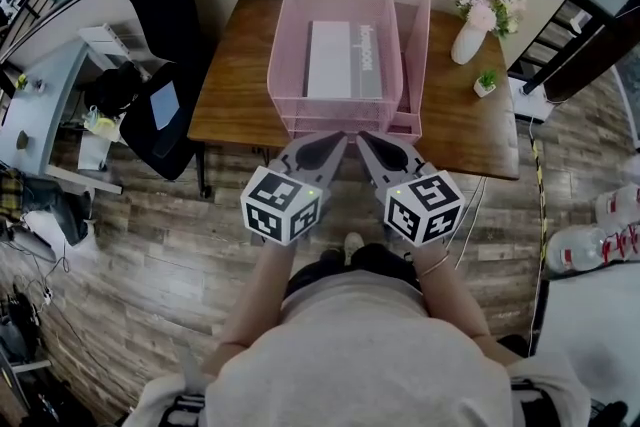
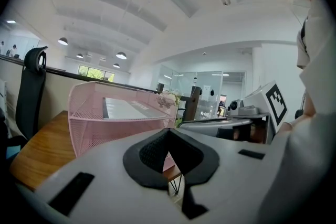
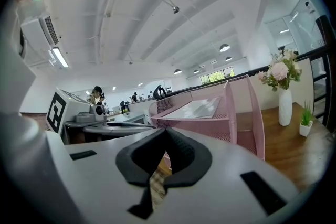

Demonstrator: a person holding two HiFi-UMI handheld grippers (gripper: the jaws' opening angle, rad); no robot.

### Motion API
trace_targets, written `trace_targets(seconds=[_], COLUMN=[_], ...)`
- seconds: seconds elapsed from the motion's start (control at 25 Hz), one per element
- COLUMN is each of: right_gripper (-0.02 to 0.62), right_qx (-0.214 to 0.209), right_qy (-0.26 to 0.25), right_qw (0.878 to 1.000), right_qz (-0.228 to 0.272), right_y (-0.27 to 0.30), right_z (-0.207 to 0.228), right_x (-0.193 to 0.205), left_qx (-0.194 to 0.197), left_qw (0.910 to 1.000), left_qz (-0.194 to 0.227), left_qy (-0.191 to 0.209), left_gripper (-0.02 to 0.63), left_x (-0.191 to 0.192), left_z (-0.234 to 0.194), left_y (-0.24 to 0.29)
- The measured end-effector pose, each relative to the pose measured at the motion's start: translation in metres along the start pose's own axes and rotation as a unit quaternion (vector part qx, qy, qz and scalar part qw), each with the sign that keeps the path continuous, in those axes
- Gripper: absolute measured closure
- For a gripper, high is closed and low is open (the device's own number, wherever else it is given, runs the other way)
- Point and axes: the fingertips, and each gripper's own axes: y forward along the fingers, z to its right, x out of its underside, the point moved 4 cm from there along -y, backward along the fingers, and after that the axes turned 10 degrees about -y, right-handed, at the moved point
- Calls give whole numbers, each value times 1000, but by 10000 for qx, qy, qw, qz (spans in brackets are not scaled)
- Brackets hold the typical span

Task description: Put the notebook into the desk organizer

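Observation:
A pink mesh desk organizer [image 1: 283, 65] stands on the wooden table [image 1: 232, 100]. The grey-white notebook [image 1: 343, 60] lies flat in its top tray. Both gripper views also show the organizer [image 2: 100, 128] [image 3: 242, 113] with the notebook [image 2: 128, 108] [image 3: 199, 107] lying in it. My left gripper [image 1: 335, 141] and right gripper [image 1: 365, 141] hover side by side just off the table's front edge, tips pointing at the organizer's front. The left gripper [image 2: 169, 131] has its jaws shut with nothing between them. The right gripper [image 3: 165, 131] is likewise shut and empty.
A white vase of pink flowers [image 1: 470, 33] and a small potted plant [image 1: 486, 82] sit on the table's right part. A black office chair [image 1: 160, 105] stands to the left of the table. Water bottles [image 1: 600, 240] lie on the floor at the right.

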Motion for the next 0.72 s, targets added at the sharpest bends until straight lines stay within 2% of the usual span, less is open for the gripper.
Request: trace_targets(seconds=[0.2,0.72], right_gripper=[586,586], right_qx=[29,-24], right_qy=[-60,-158], right_qw=[10000,9999], right_qz=[4,2], right_y=[-2,0], right_z=[2,1], right_x=[-1,1], left_qx=[57,40], left_qw=[9999,9998], left_qz=[67,90], left_qy=[-133,-166], left_gripper=[595,595], left_x=[-1,-1], left_z=[0,-3], left_y=[1,1])
